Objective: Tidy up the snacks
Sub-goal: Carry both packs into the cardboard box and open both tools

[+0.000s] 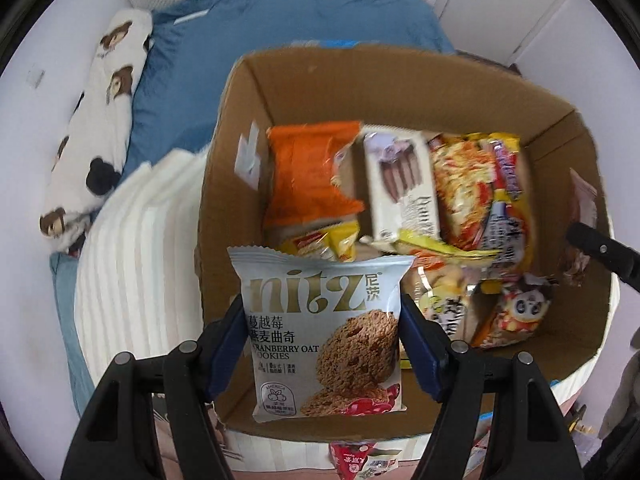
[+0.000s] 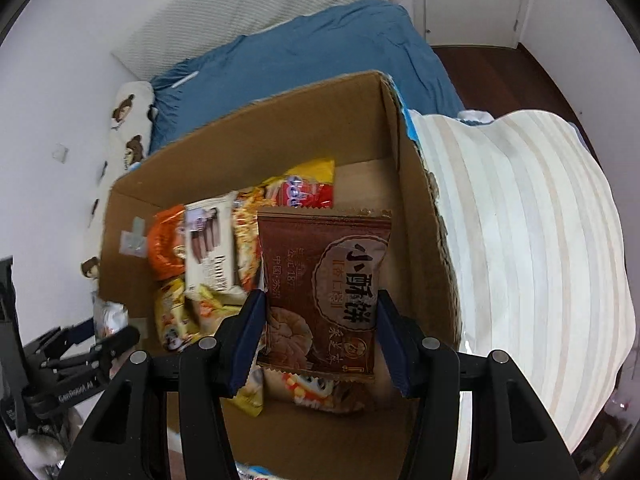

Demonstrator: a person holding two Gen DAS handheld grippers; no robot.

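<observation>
Blurred, covered and cut-off parts

Snack packets (image 1: 400, 184) in the cardboard box (image 1: 232, 160) are motion-blurred, their print unreadable; the cookie packet (image 1: 324, 336) hides the box's near-left corner, and a red packet (image 1: 352, 460) is cut off below.

The cookie packet (image 1: 324, 336) reads "nitz", "CRANBERRY OAT COOKIES"; other packets' print seems blurred.

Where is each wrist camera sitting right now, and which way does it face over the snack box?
Left wrist: on the left gripper, facing steeply down into the cardboard box; its fingers clamp the cranberry oat cookies packet.
Right wrist: on the right gripper, facing down over the box's other side; its fingers flank the brown pastry packet.
Shared: the box, the orange packet, the white wafer box, the blue bedding. Each view catches the other gripper at its edge.
</observation>
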